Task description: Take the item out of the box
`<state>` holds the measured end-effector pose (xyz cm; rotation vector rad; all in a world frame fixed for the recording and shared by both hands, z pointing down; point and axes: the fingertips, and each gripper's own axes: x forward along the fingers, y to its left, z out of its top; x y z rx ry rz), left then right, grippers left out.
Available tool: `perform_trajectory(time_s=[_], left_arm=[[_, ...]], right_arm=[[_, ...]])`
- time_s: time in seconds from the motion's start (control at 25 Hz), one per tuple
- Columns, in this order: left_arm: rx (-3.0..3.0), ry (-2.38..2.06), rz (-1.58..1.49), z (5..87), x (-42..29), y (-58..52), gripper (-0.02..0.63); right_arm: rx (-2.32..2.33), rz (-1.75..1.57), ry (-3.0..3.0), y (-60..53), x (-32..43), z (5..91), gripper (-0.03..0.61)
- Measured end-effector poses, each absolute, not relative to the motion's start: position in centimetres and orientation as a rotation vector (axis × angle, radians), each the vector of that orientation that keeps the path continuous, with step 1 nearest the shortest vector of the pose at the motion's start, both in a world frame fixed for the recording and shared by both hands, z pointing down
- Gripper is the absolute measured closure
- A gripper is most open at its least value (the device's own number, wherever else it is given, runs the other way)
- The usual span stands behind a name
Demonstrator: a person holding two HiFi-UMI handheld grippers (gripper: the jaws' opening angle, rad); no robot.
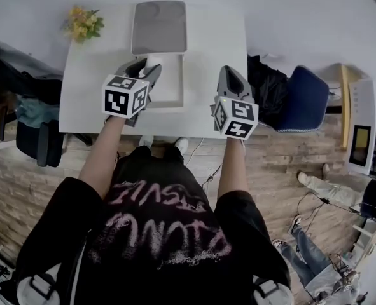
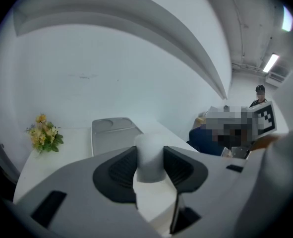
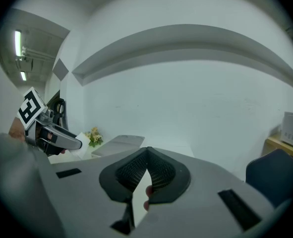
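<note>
I am clamping my left hand-held gripper (image 2: 149, 152) on a white cylinder (image 2: 149, 160) over the open box (image 1: 172, 86); my right hand-held gripper (image 3: 146, 155) is sitting closed, empty.

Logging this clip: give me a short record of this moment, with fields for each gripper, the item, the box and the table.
left gripper: shut on a white cylinder
right gripper: jaws together, nothing between them
white cylinder: upright between the left pads, over the box in the head view
box: white, open, grey lid lying flat beyond it
table: white, flowers at its far left corner
</note>
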<state>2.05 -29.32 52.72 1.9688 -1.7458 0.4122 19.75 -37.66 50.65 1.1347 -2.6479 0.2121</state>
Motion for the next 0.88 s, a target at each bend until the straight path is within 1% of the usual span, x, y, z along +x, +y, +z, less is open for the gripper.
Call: perform_trajectory(time_s=[0.88], left_arm=[[2.184, -2.012, 0.250, 42.2, -0.8, -29.2, 0.446]], right_arm=[[1.188, 0.108, -2.730, -38.0, 18.1, 44.7, 0.569]])
